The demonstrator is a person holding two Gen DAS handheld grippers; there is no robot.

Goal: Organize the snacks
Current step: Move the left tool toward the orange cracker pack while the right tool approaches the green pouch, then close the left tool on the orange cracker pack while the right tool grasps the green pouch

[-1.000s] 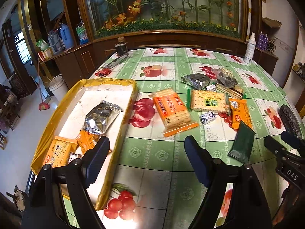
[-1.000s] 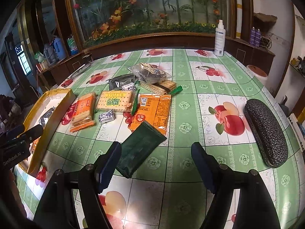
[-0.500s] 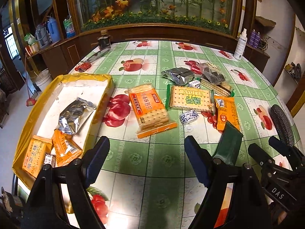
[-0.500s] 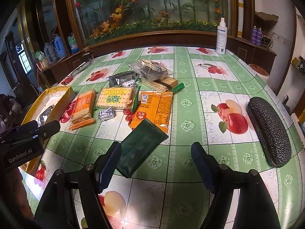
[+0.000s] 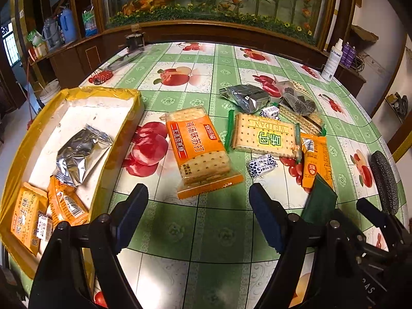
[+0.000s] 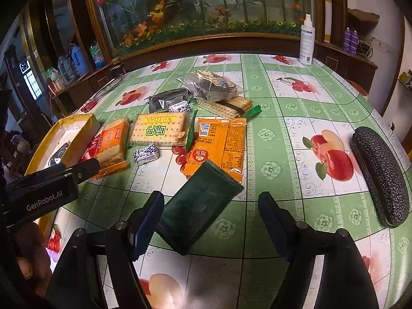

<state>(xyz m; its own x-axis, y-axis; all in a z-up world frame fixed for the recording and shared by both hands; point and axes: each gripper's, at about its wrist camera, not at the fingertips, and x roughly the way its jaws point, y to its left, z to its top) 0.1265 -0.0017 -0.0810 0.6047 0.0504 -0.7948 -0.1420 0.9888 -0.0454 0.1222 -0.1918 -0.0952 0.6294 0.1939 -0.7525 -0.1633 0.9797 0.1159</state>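
Partly done, by the look of it. The yellow tray (image 5: 121,139) at the bench (image 5: 221,221) edge holds approx 4 pkts: a silver foil pouch (image 5: 77,154), two orange packs, one small white-labelled item.

Left to sort, all loose on the bench: orange cracker pack (image 5: 200,149), WEIDAN cracker pack (image 5: 262,135), two small candies, orange flat packet (image 6: 221,144), dark green packet (image 6: 198,206), foil bag, clear bag on more crackers.

Left hand-held gripper (image 5: 198,203) wide open, empty, just short of the orange cracker pack. Right hand-held gripper (image 6: 211,213) also wide open, nothing gripped; the green packet lies between its jaws, pads not pressing.
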